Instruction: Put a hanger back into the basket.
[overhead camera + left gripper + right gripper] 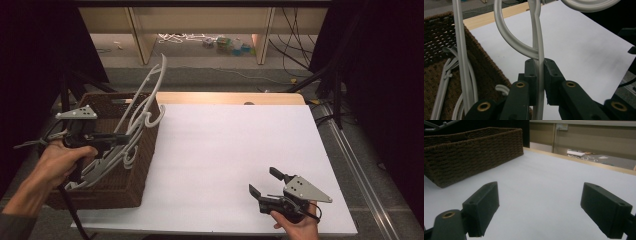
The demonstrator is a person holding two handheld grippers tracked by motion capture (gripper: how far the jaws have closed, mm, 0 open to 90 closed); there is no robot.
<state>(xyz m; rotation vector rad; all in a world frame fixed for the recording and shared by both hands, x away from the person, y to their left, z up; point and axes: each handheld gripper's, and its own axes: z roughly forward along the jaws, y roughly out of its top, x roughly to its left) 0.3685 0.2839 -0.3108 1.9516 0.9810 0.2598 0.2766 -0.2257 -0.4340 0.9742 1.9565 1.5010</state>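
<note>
High view, basket (131, 187): brown wicker, at the table's (235, 150) left edge; white hangers (107, 167) inside.
High view, left gripper (127, 138): clenched on one hanger (150, 92) lifted above the basket.
Left gripper view: jaws clamp the hanger's thin bar (539, 72); more hangers (444, 82) lie in the basket (486, 67).
Right gripper view, right gripper (544, 210): jaws released, nothing between; basket (474, 155) well apart.

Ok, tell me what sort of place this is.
Probably a lab or workshop recording setup: a white-topped table with a woven basket of hangers, loose cables on the bare floor, and black curtains around it.
</note>
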